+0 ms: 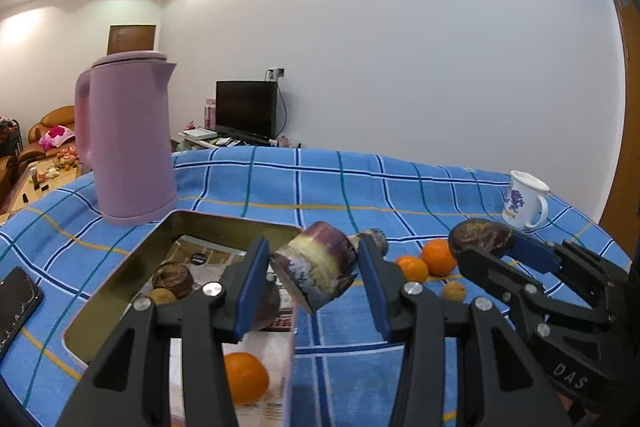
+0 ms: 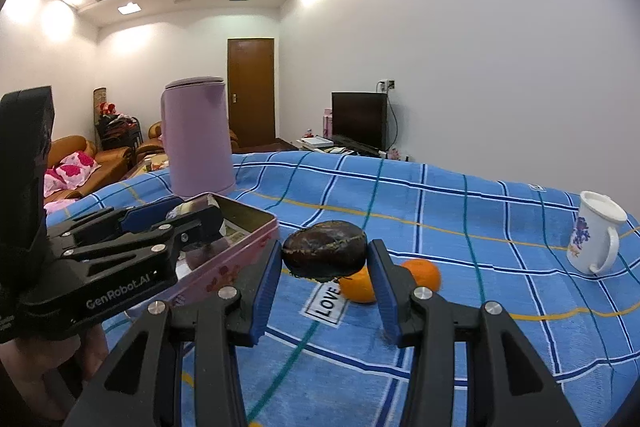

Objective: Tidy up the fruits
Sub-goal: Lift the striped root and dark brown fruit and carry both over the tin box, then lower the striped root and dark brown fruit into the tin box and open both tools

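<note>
My left gripper (image 1: 314, 267) is shut on a purple-and-cream cut piece of fruit (image 1: 318, 263), held above the right edge of the pink tin box (image 1: 120, 267). The tin holds a dark fruit (image 1: 174, 277), an orange (image 1: 246, 377) and a small yellow fruit (image 1: 162, 295). My right gripper (image 2: 324, 263) is shut on a dark brown fruit (image 2: 325, 253), held above the blue checked cloth. It also shows in the left wrist view (image 1: 482, 238). Two oranges (image 2: 422, 273) lie on the cloth behind it.
A pink kettle (image 1: 126, 139) stands behind the tin. A white mug (image 1: 526, 201) stands at the far right. A black phone (image 1: 16, 303) lies left of the tin. Two oranges (image 1: 438, 257) and a small yellow fruit (image 1: 454, 291) lie on the cloth (image 1: 360, 195).
</note>
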### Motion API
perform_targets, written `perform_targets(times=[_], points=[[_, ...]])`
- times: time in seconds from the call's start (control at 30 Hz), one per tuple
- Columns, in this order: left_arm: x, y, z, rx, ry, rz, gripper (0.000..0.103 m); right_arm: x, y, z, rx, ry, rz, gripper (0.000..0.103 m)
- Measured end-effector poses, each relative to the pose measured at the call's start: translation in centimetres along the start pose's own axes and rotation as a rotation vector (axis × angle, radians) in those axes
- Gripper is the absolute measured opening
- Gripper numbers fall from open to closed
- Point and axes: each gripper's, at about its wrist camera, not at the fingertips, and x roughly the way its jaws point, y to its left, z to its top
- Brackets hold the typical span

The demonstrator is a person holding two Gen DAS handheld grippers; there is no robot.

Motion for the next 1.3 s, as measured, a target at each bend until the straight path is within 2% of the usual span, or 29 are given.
perform_targets(times=[1.3], points=[[-0.6, 8.3, -0.2, -0.085, 0.075, 0.145, 0.048, 4.4, 7.7, 1.6, -0.068, 0.049, 0.161, 0.046]])
